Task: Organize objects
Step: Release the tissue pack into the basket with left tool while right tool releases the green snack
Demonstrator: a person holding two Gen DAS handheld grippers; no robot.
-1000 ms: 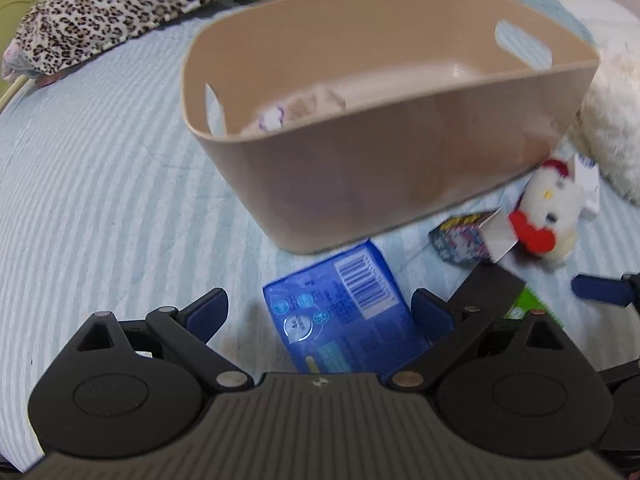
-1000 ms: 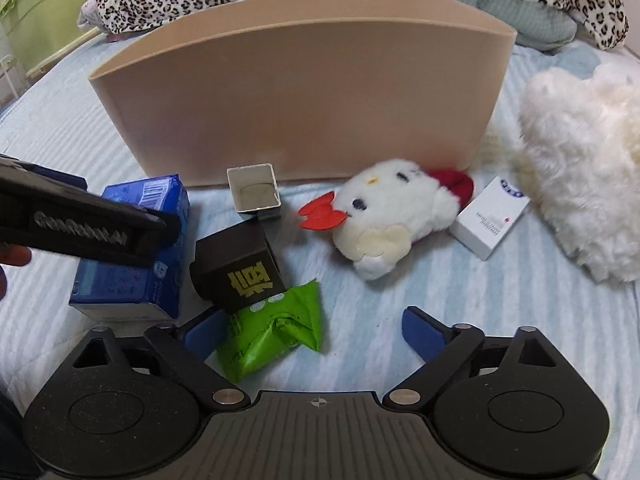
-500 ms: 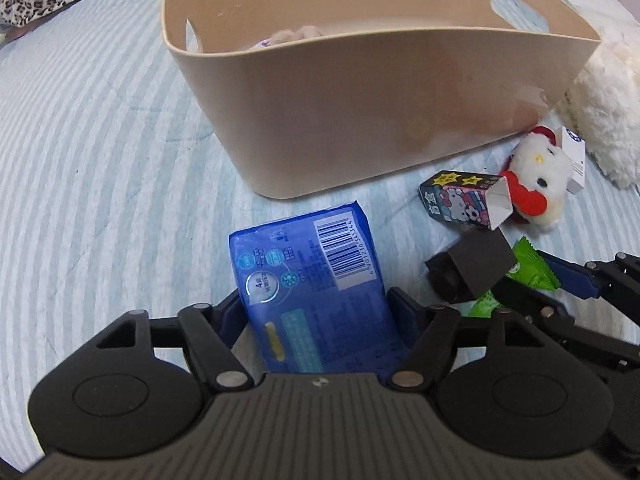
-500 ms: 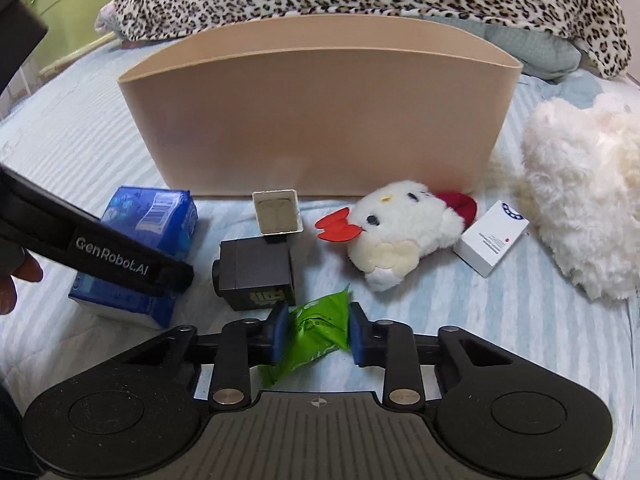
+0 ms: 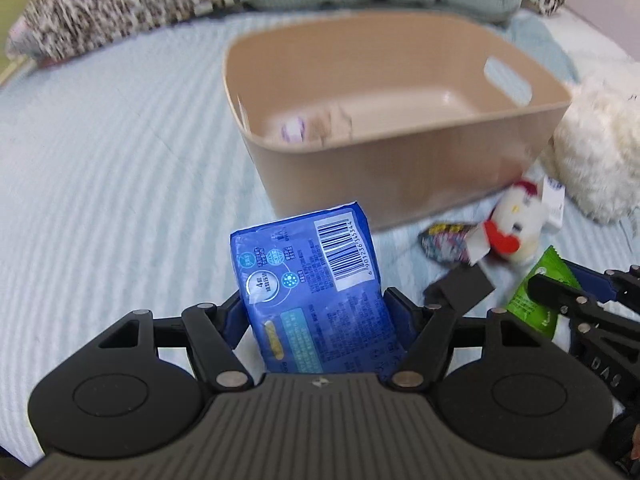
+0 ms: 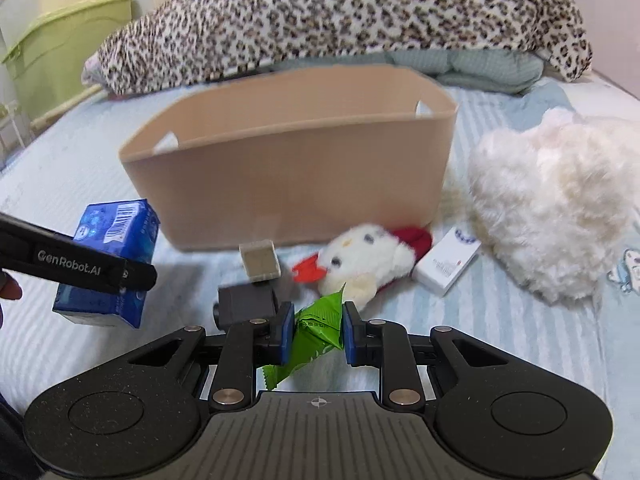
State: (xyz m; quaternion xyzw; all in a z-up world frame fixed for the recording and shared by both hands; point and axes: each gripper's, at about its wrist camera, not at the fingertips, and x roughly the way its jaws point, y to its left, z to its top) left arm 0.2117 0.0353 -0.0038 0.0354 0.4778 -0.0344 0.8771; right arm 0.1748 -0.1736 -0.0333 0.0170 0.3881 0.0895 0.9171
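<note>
My left gripper [image 5: 316, 312] is shut on a blue tissue pack [image 5: 312, 276] and holds it above the bed, in front of the beige bin [image 5: 400, 168]. The pack also shows in the right wrist view [image 6: 108, 264]. My right gripper [image 6: 315, 332] is shut on a green snack packet [image 6: 316, 328], lifted off the bed; the packet also shows in the left wrist view [image 5: 536, 292]. The bin [image 6: 296, 184] stands behind, with a pale item inside [image 5: 308, 128].
On the striped bedsheet lie a black box [image 6: 246, 302], a small patterned carton [image 6: 260, 260], a white plush toy with red bow [image 6: 368, 260], a white box [image 6: 446, 266] and a fluffy white cushion [image 6: 556, 208]. A leopard-print blanket [image 6: 340, 20] lies behind.
Both grippers have lifted and pulled back with their loads: the blue pack and green packet now hang above the bed. A second ago both grippers were open.
</note>
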